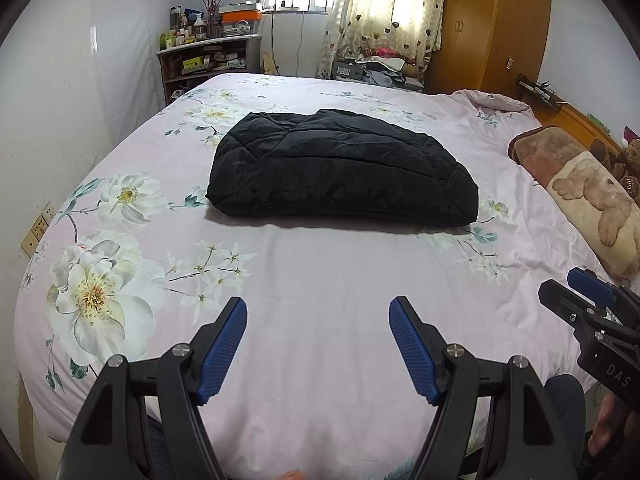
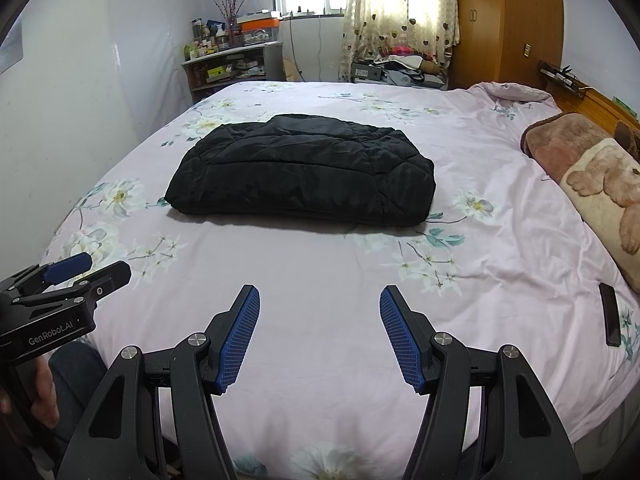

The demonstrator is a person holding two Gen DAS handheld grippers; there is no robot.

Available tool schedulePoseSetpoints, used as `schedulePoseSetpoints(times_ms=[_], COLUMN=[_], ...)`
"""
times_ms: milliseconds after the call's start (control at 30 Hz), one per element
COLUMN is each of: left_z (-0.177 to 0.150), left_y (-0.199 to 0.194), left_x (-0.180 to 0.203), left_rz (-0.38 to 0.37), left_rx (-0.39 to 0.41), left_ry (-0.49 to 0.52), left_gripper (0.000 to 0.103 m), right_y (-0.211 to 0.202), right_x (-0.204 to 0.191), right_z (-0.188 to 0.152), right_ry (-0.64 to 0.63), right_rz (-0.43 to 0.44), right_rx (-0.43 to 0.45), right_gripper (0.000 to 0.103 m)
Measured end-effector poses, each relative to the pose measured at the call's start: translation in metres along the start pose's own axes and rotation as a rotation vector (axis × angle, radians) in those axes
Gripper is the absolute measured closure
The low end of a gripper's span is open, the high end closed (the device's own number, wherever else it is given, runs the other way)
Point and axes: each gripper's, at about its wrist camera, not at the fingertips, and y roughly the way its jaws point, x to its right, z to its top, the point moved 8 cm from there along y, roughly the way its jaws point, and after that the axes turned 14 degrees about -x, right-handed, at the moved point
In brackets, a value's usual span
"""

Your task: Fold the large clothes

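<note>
A black quilted jacket (image 1: pixel 340 168) lies folded into a thick rectangular bundle in the middle of the pink floral bed (image 1: pixel 320 280). It also shows in the right wrist view (image 2: pixel 300 172). My left gripper (image 1: pixel 318 306) is open and empty, held over the near part of the bed, well short of the jacket. My right gripper (image 2: pixel 320 294) is open and empty too, beside the left one. The right gripper shows at the right edge of the left wrist view (image 1: pixel 560 288). The left gripper shows at the left edge of the right wrist view (image 2: pixel 104 266).
A brown bear-print pillow (image 1: pixel 592 196) lies at the bed's right side by a wooden headboard (image 1: pixel 576 116). A black phone (image 2: pixel 611 314) lies on the bed's near right. A cluttered shelf (image 1: pixel 208 60), a curtain and a wooden wardrobe (image 1: pixel 492 24) stand beyond the bed.
</note>
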Motion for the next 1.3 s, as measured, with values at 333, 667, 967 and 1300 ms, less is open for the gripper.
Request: schedulePoseSetpoints(times_ms=[333, 667, 967, 1300], left_z=[-0.0012, -0.0025, -0.0028, -0.0045], left_y=[-0.0003, 0.0017, 0.0045, 0.0058], left_x=[-0.0023, -0.0021, -0.0037, -0.0035], left_rz=[0.01, 0.019, 0.029, 0.036], left_rx=[-0.001, -0.009, -0.016, -0.018], left_ry=[0.004, 0.013, 0.025, 0.013], left_gripper=[0.028, 0.028, 0.028, 0.028], right_y=[0.0001, 0.0, -0.0007, -0.0004], right_x=[-0.0029, -0.0043, -0.0069, -0.0058], right_z=[-0.0006, -0.0005, -0.0004, -0.001], right_ry=[-0.008, -0.008, -0.011, -0.019], right_rz=[0.001, 0.002, 0.002, 0.007], right_rx=[-0.002, -0.001, 0.0, -0.005], right_gripper=[0.04, 0.04, 0.04, 0.04])
